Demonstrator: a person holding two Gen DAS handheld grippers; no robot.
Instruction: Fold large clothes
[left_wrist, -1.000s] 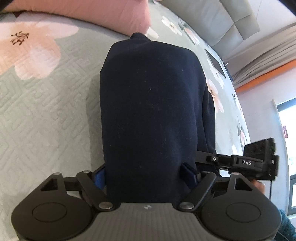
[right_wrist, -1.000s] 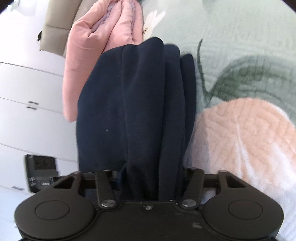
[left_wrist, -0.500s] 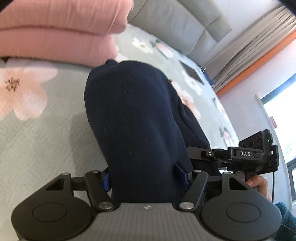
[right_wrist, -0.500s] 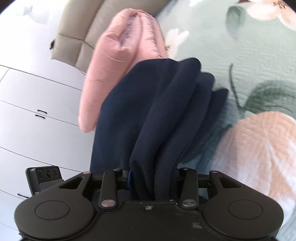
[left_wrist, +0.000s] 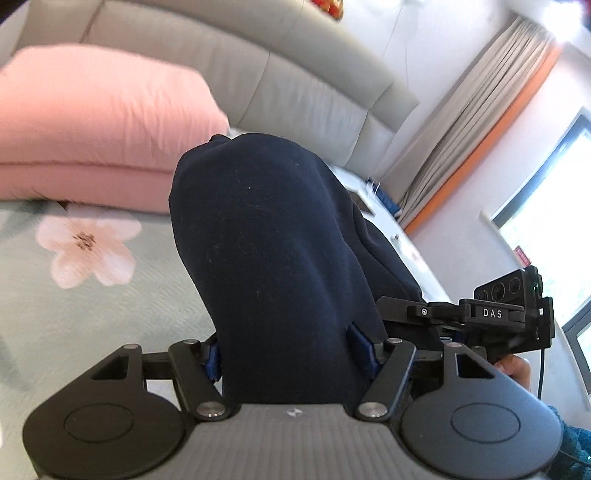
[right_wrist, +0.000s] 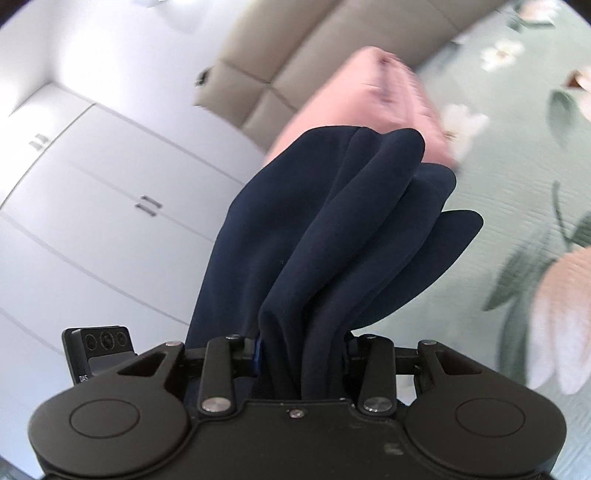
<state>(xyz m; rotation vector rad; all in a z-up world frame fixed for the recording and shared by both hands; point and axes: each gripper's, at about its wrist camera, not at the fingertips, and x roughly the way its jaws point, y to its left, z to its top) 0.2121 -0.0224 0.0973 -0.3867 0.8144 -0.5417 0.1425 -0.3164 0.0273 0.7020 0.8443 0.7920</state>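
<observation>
Above the floral bedspread (left_wrist: 96, 310), near the pink pillow (left_wrist: 92, 122), the navy garment (left_wrist: 273, 258) hangs bunched between left gripper (left_wrist: 288, 354) and right gripper (right_wrist: 299, 354), both clamped on cloth. Keep both ends level, grip firm, lay flat.

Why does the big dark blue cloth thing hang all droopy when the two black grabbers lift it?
The dark navy fabric garment is probably soft and floppy: it falls in loose folds from the right gripper. It likely has some weight, since it sags thickly from the left gripper. It seems unlikely to slip, bunched between the jaws.
</observation>
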